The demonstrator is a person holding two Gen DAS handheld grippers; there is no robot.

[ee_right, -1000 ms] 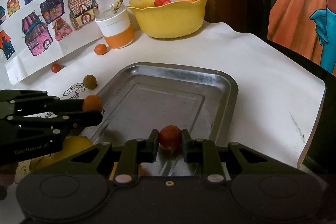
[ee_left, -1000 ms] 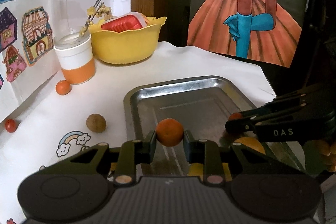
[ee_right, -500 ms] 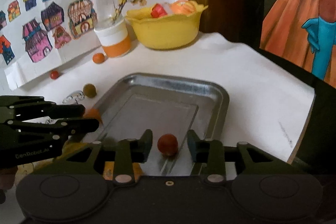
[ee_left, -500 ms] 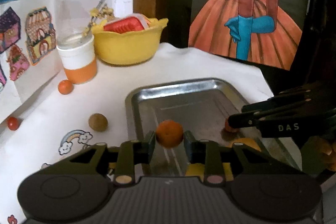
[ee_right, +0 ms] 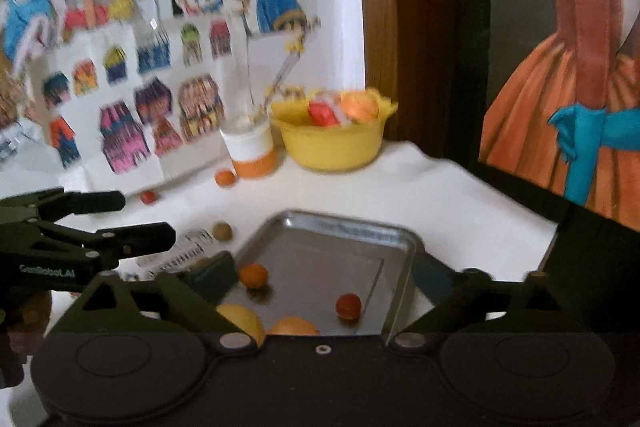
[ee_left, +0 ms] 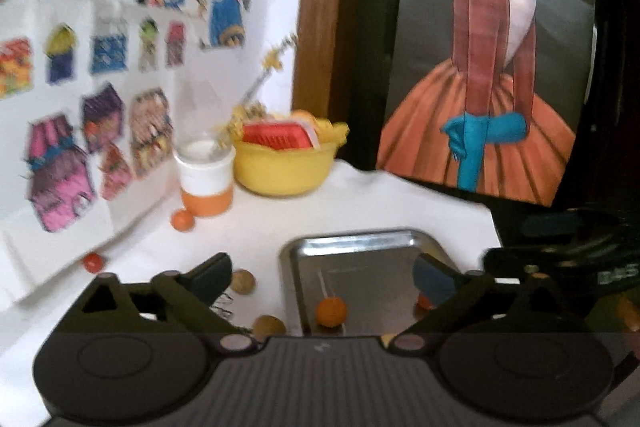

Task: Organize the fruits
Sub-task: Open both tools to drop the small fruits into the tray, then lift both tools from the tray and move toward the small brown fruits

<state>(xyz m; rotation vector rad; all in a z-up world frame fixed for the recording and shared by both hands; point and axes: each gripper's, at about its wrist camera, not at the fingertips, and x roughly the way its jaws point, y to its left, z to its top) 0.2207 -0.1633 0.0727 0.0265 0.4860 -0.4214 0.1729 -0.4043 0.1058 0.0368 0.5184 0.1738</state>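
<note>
With both the left gripper (ee_left: 322, 277) and the right gripper (ee_right: 322, 273) spread wide and empty above the shallow steel tray (ee_right: 404, 235), where a small orange fruit (ee_right: 253, 275) and a red one (ee_right: 348, 305) lie, I'd reach next for the brown round fruit (ee_right: 222, 231) on the white counter (ee_right: 460, 203), approaching low and squarely.

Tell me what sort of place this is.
Probably a home corner set up for a child: cartoon house drawings taped on the wall, a white-covered table, and a metal tray with small fruits.
</note>
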